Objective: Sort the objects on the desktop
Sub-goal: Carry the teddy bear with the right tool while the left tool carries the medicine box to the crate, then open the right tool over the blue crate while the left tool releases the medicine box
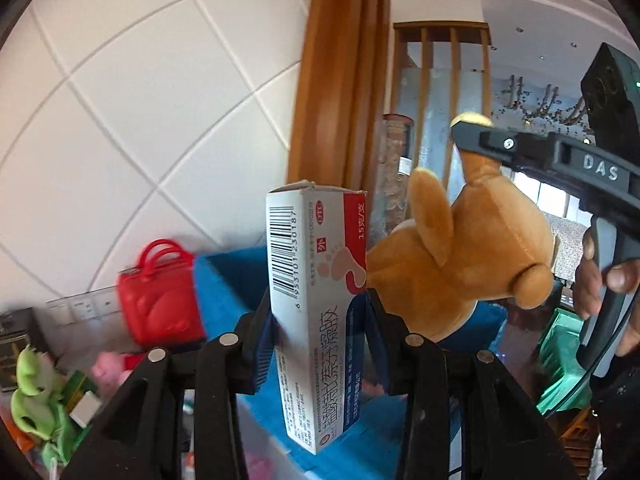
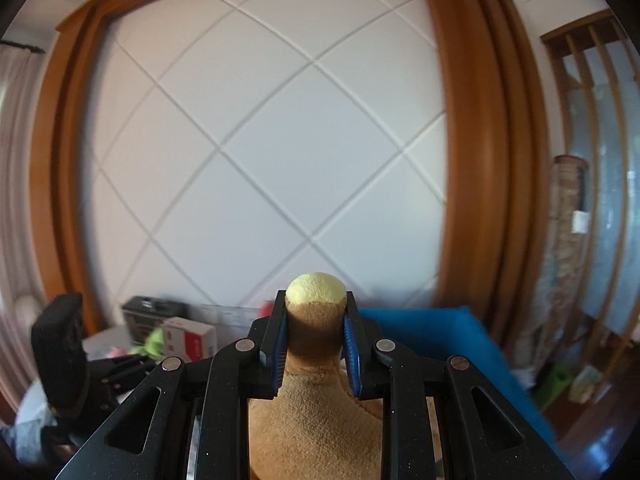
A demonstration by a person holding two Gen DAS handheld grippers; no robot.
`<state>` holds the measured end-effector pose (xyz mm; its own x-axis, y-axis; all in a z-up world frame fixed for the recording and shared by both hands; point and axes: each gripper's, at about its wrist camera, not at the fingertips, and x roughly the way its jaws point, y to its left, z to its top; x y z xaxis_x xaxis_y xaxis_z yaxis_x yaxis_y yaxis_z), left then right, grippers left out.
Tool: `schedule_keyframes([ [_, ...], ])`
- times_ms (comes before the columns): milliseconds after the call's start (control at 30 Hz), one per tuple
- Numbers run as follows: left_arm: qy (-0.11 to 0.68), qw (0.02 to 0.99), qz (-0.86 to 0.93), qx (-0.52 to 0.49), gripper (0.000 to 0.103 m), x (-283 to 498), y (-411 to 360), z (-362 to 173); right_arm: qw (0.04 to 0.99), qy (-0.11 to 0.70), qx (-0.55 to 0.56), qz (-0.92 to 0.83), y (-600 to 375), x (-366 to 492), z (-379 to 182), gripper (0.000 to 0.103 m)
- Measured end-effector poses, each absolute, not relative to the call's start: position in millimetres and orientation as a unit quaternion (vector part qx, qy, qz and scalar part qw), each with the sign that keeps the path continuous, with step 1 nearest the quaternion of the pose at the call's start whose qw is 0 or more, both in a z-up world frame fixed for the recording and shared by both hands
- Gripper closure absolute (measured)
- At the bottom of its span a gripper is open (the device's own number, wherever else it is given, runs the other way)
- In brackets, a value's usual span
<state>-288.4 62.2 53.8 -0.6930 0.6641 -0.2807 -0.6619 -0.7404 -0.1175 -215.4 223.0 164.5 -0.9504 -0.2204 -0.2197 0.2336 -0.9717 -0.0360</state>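
Observation:
My left gripper is shut on a white, red and blue medicine box with a barcode, held upright in the air. My right gripper is shut on a limb of a brown plush bear, its yellow paw tip poking out past the fingertips. In the left wrist view the right gripper enters from the right and the bear hangs from it, just right of the box. A blue fabric bin lies behind and below both.
A red toy handbag sits at the blue bin's left edge. Green and pink plush toys lie at lower left. A red and white carton and a dark box stand against the tiled wall. A green bin is at lower right.

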Motion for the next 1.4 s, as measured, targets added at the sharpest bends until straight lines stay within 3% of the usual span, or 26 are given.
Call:
schedule_keyframes([
  [167, 0.021, 0.357, 0.920, -0.159, 0.062, -292.2, 127.6, 59.4, 0.080, 0.010, 0.131, -0.988, 284.3, -250.9, 156.2, 0.078],
  [233, 0.027, 0.342, 0.924, -0.169, 0.056, -295.3, 148.8, 62.7, 0.067, -0.008, 0.145, -0.987, 307.4, -262.8, 152.2, 0.067],
  [267, 0.029, 0.332, 0.927, -0.171, 0.044, -291.4, 159.0, 67.5, 0.058, -0.023, 0.149, -0.987, 323.3, -270.5, 149.7, 0.063],
  [300, 0.031, 0.319, 0.932, -0.169, 0.033, -290.7, 164.6, 69.0, 0.054, -0.030, 0.148, -0.987, 327.9, -273.9, 147.6, 0.049],
  [333, 0.032, 0.305, 0.938, -0.162, 0.029, -289.5, 169.2, 71.2, 0.048, -0.038, 0.144, -0.988, 337.2, -271.7, 146.6, 0.036],
  [367, 0.033, 0.296, 0.942, -0.153, 0.026, -286.0, 171.3, 73.0, 0.044, -0.043, 0.136, -0.989, 345.5, -267.0, 145.5, 0.032],
  [633, 0.033, 0.266, 0.952, -0.146, 0.022, -261.5, 177.7, 66.1, 0.055, -0.081, 0.101, -0.990, 377.6, -202.9, 112.7, 0.004],
  [933, 0.048, 0.223, 0.959, -0.169, 0.022, -232.3, 154.0, 23.1, 0.085, -0.059, 0.116, -0.988, 347.8, -155.6, 56.7, 0.002],
  [1400, 0.051, 0.128, 0.977, -0.160, 0.022, -188.6, 90.0, 1.1, 0.119, -0.066, 0.141, -0.981, 299.2, -134.0, 28.9, 0.001],
])
